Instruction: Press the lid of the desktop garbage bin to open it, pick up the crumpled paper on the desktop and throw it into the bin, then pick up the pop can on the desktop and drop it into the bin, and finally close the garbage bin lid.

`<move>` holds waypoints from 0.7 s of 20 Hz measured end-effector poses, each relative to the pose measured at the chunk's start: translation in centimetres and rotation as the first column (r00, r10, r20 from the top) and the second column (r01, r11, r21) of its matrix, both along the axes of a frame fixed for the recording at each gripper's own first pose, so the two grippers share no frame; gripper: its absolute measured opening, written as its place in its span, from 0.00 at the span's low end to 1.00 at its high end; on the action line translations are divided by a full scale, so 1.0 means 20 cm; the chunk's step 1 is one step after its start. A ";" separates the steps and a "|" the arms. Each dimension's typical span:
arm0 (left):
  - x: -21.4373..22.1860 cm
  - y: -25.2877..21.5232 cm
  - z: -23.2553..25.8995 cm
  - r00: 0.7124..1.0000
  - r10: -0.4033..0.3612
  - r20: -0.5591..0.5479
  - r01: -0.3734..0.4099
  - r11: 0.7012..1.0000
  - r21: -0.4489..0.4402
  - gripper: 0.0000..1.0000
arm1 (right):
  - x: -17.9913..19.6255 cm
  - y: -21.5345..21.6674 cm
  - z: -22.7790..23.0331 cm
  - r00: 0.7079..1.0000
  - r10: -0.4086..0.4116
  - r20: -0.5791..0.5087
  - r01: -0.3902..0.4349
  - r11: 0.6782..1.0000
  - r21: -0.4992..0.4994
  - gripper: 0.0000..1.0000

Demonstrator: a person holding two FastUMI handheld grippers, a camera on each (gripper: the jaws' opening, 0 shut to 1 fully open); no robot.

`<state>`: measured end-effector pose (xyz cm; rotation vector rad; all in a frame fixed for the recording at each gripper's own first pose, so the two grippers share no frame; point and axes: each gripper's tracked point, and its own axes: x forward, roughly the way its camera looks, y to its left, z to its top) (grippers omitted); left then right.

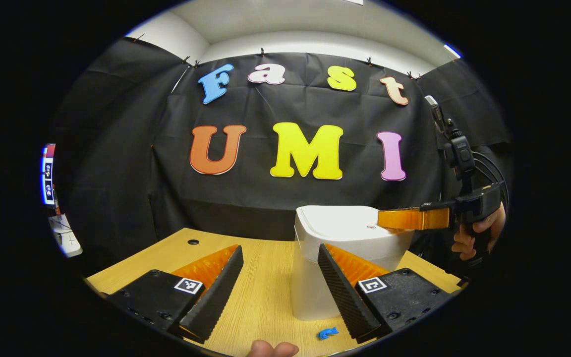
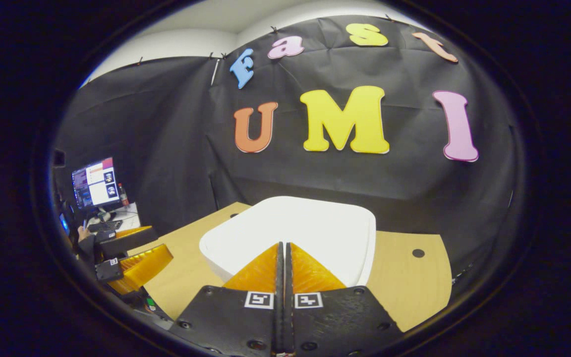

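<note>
Bin lid (image 2: pixel 305 228) down flush; right gripper (image 2: pixel 282 248) pinched together above it.

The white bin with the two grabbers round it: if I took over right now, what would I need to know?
Right gripper: fingers shut together with nothing between them, tips on or just over the closed bin lid, near its front edge; the left gripper view shows it reaching in from the side.
Left gripper: open, empty, low over the wooden table with the white bin just ahead.
Whether the lid has opened before cannot be told; it is down now.
I cannot spot the crumpled paper or the pop can.
Likely next: press the lid.
</note>
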<state>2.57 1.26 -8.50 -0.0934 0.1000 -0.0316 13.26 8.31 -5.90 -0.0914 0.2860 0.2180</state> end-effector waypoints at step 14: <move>-0.05 -0.17 -0.12 0.999 -0.048 -0.005 0.048 0.999 -0.004 0.98 | -0.22 -0.09 0.43 0.913 -0.085 0.398 0.086 0.996 0.014 0.99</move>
